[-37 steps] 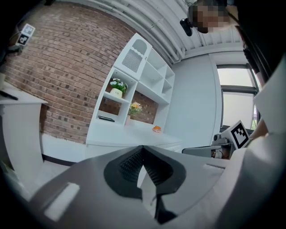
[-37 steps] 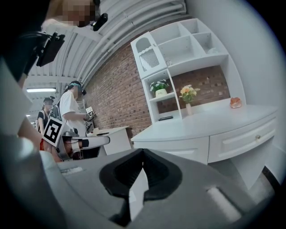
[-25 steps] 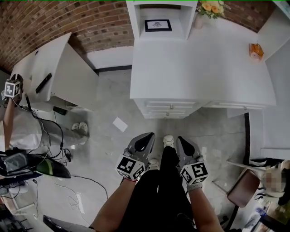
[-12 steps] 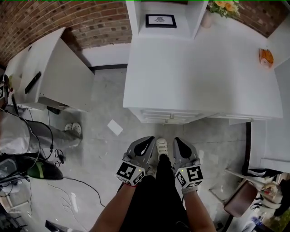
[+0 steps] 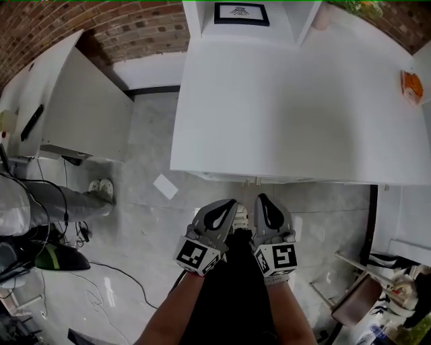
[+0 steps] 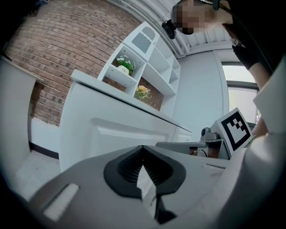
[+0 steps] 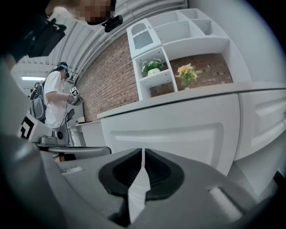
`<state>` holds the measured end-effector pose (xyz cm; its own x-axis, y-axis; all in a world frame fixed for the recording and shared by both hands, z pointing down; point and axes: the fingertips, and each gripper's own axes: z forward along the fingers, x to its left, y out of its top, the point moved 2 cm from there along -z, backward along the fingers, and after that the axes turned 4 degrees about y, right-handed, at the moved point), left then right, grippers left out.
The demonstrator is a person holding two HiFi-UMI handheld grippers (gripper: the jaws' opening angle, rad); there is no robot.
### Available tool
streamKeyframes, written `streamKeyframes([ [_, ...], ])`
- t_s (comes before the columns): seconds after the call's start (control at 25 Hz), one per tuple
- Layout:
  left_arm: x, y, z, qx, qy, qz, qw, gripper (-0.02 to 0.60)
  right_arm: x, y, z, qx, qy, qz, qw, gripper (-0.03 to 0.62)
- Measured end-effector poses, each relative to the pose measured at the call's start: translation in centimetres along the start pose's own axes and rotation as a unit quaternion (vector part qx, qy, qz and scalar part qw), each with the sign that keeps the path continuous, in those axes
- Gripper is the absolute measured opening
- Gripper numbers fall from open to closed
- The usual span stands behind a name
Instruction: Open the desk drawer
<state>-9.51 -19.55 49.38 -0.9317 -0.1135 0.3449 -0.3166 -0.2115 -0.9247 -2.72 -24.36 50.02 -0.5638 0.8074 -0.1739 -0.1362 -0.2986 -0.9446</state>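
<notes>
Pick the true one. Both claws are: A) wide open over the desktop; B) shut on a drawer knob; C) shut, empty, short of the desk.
C: each gripper view shows jaws together on nothing, with the left claw and right claw short of the desk.

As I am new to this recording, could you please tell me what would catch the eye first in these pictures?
The broad white desk fills the upper middle of the head view, with a framed picture in the shelf unit at its back. Just below its front edge, the left gripper and right gripper sit side by side, jaws together and empty, facing the panelled desk front. A red brick wall runs behind.
</notes>
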Motion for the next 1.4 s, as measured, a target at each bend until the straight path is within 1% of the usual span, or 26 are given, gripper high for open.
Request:
streamKeyframes([
  [0.08,0.4,-0.3,0.8,-0.002,-0.001,0.0,1.0,-0.002,-0.3,-0.2,0.9,-0.001,-0.005,-0.006,1.0,0.026],
  [0.16,0.6,-0.7,1.6,-0.002,-0.002,0.0,1.0,-0.002,-0.8,-0.5,1.5,0.001,-0.016,-0.011,1.0,0.053],
  [0.32,1.1,-1.3,2.8,-0.005,-0.005,-0.004,1.0,-0.002,-1.7,-1.3,2.3,0.0,-0.042,0.006,0.999,0.067],
  [0.48,1.2,-2.0,3.5,-0.005,-0.01,-0.004,0.9999,-0.002,-1.7,-2.0,3.1,-0.004,-0.039,0.02,0.999,0.08],
  [0.72,1.1,-2.8,4.5,-0.007,-0.019,-0.001,0.9998,-0.002,-1.9,-2.1,3.8,-0.013,-0.043,0.029,0.999,0.08],
  [0.92,1.1,-3.2,5.0,-0.01,-0.028,-0.004,0.9996,-0.002,-2.1,-2.0,4.4,-0.018,-0.06,0.036,0.997,0.08],
  [1.12,1.6,-3.2,5.3,-0.018,-0.026,-0.004,0.9995,-0.003,-2.0,-2.2,4.7,-0.03,-0.073,0.057,0.995,0.085],
  [1.32,2.0,-3.5,5.8,-0.005,-0.029,0.015,0.9995,-0.006,-2.1,-1.9,4.6,-0.039,-0.074,0.056,0.995,0.081],
  [1.4,2.0,-3.2,6.0,-0.008,-0.032,0.02,0.9993,-0.011,-2.1,-1.9,4.6,-0.039,-0.073,0.05,0.995,0.079],
])
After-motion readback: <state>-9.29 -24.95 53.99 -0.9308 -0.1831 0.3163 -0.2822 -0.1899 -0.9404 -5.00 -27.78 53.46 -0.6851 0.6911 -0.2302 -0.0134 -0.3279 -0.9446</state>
